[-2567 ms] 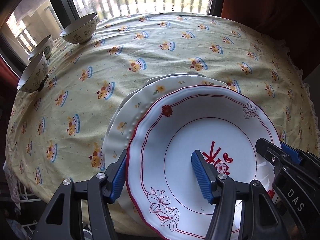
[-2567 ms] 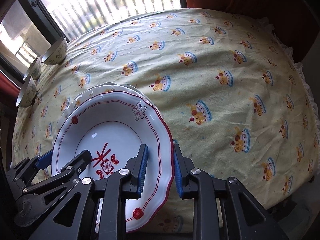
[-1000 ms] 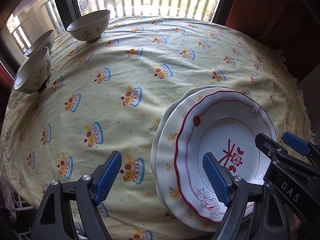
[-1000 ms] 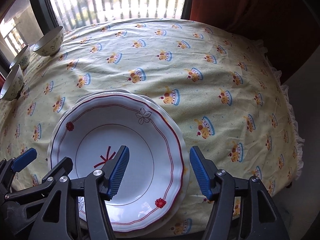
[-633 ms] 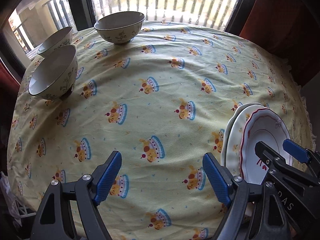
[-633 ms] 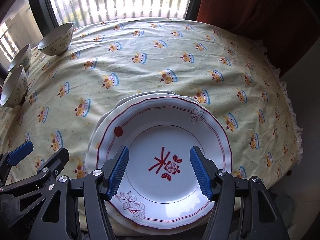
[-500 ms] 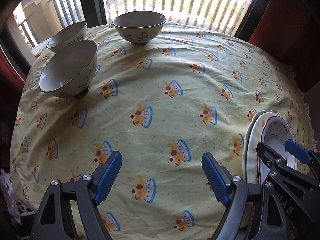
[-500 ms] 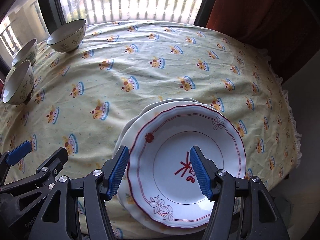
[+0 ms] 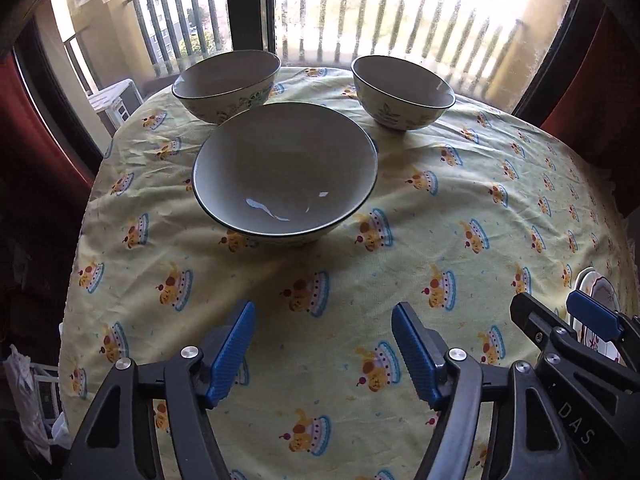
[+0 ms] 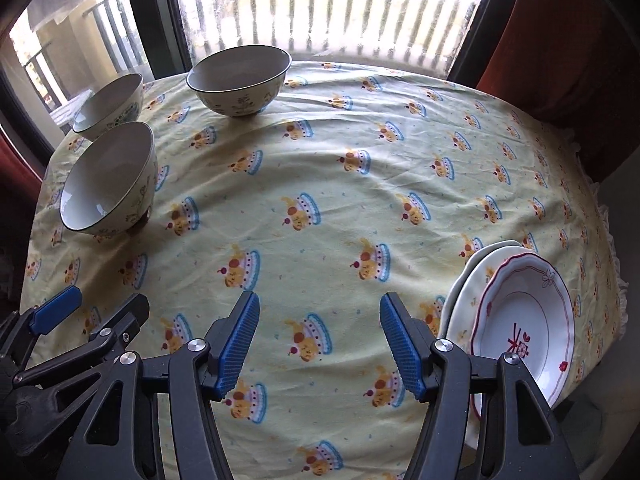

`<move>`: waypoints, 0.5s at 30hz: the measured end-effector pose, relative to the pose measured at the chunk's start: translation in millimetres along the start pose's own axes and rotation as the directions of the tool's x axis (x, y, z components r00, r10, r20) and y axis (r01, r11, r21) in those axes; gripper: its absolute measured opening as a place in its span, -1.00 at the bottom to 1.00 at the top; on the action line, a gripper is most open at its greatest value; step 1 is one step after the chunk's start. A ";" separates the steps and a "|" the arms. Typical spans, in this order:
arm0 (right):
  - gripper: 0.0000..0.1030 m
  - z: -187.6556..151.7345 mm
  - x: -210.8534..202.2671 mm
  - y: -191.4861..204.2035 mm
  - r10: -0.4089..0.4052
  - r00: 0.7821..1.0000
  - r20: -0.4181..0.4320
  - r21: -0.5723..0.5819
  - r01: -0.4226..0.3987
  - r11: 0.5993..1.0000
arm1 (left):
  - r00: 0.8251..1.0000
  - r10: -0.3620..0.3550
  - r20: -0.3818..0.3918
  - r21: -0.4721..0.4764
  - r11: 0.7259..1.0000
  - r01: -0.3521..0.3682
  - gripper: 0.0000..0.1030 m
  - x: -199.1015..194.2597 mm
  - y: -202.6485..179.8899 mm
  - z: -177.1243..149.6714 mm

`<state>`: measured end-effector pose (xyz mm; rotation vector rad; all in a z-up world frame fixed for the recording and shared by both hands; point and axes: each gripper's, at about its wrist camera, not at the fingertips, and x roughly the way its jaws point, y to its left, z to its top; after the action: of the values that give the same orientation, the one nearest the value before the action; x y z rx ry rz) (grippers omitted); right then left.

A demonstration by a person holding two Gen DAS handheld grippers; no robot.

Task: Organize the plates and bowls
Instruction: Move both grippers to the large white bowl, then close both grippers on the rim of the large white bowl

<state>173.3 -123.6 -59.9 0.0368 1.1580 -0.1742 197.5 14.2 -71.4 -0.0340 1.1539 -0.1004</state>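
Three cream bowls with dark rims stand on the yellow tablecloth. In the left wrist view the nearest bowl (image 9: 285, 172) is straight ahead, with a second bowl (image 9: 226, 85) behind it on the left and a third bowl (image 9: 403, 91) at the back right. My left gripper (image 9: 322, 338) is open and empty, short of the nearest bowl. My right gripper (image 10: 318, 330) is open and empty over bare cloth. A stack of plates topped by a red-trimmed white plate (image 10: 526, 326) lies at its right. The bowls also show in the right wrist view: near-left bowl (image 10: 108, 182), far-left bowl (image 10: 110, 106), back bowl (image 10: 240, 80).
The round table (image 10: 360, 184) is covered by a yellow cloth with cake prints. A window with railings runs along the far side. Red curtains (image 10: 568, 40) hang at the right. The plate stack sits close to the table's right front edge.
Both grippers let go of the red-trimmed plate and opened. Both swung left away from the plate stack; the left gripper now faces the bowls, which appear much closer.
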 end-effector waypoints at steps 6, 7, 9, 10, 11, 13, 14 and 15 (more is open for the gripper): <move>0.30 24.1 1.8 34.1 0.021 0.999 0.028 0.018 -0.021 1.000 | 1.000 -0.002 0.025 -0.015 1.000 0.003 0.38 4.9 34.6 31.1; 0.27 28.6 2.8 38.9 0.028 0.999 0.034 0.023 -0.028 0.999 | 1.000 0.000 0.031 -0.017 1.000 0.000 0.38 6.4 39.9 36.2; 0.27 39.3 4.9 49.3 0.042 0.998 0.045 0.029 -0.043 0.999 | 0.999 0.014 0.047 -0.023 1.000 -0.013 0.38 9.3 49.3 47.4; 0.27 44.6 5.7 54.3 0.049 0.997 0.053 0.030 -0.051 0.998 | 0.998 0.021 0.057 -0.023 1.000 -0.019 0.37 10.8 53.3 52.9; 0.27 50.0 6.5 59.5 0.052 0.997 0.063 0.030 -0.053 0.998 | 0.997 0.028 0.066 -0.023 0.999 -0.026 0.36 12.8 57.2 58.5; 0.27 60.6 10.2 69.3 0.050 0.996 0.078 0.029 -0.053 0.998 | 0.997 0.036 0.070 -0.019 0.999 -0.034 0.34 19.7 63.5 68.4; 0.26 66.0 13.4 73.1 0.051 0.996 0.077 0.032 -0.054 0.998 | 0.997 0.037 0.067 -0.018 0.999 -0.036 0.33 24.0 66.3 73.2; 0.24 70.7 17.0 76.5 0.060 0.995 0.074 0.036 -0.063 0.997 | 0.997 0.044 0.062 -0.020 0.999 -0.043 0.32 28.4 68.5 76.6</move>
<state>256.0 -58.6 -51.7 0.0991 1.0790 -0.1421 283.2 77.7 -71.6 -0.0283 1.0930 -0.0500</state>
